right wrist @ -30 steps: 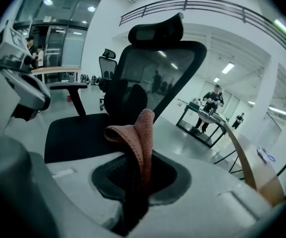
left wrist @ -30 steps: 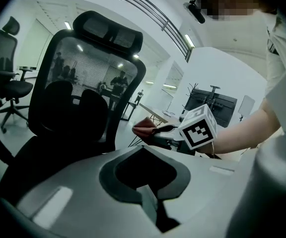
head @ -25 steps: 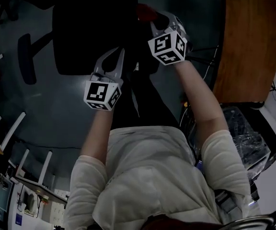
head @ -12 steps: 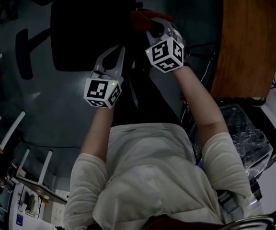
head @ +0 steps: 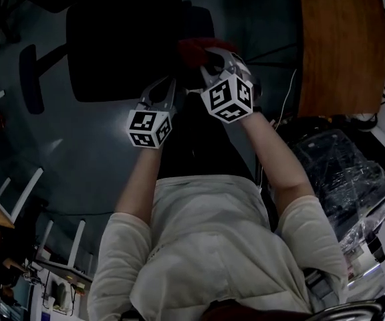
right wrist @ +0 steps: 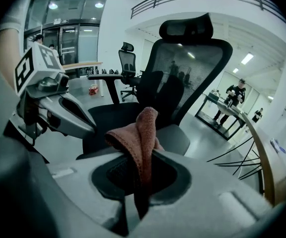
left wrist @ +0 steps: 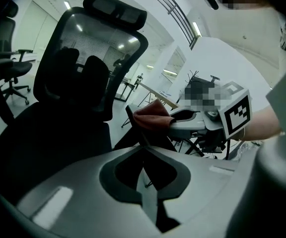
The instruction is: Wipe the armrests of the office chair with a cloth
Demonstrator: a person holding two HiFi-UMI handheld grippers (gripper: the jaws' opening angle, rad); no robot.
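Note:
A black office chair (head: 119, 42) stands before me, its mesh back (right wrist: 190, 68) filling the right gripper view. My right gripper (right wrist: 137, 185) is shut on a reddish-brown cloth (right wrist: 142, 130); its marker cube (head: 227, 96) shows in the head view with the cloth (head: 196, 49) at the chair's right armrest (right wrist: 178, 139). Seen from the left gripper view, the cloth (left wrist: 153, 115) sits at the top of that armrest (left wrist: 132, 122); contact is unclear. My left gripper (left wrist: 145, 157) is shut on nothing, just left of the right gripper (left wrist: 195, 123), beside the seat edge (head: 162, 89).
The chair's other armrest (head: 29, 79) is far left. A wooden table (head: 339, 45) stands close on the right, with cables (head: 283, 105) below it. Another office chair (right wrist: 125, 66) and people (right wrist: 238, 95) are far off. A plastic-wrapped object (head: 339, 172) lies at the right.
The right gripper has carried the cloth a little left and further along the chair's right armrest. The left gripper has stayed shut beside it, moving slightly forward.

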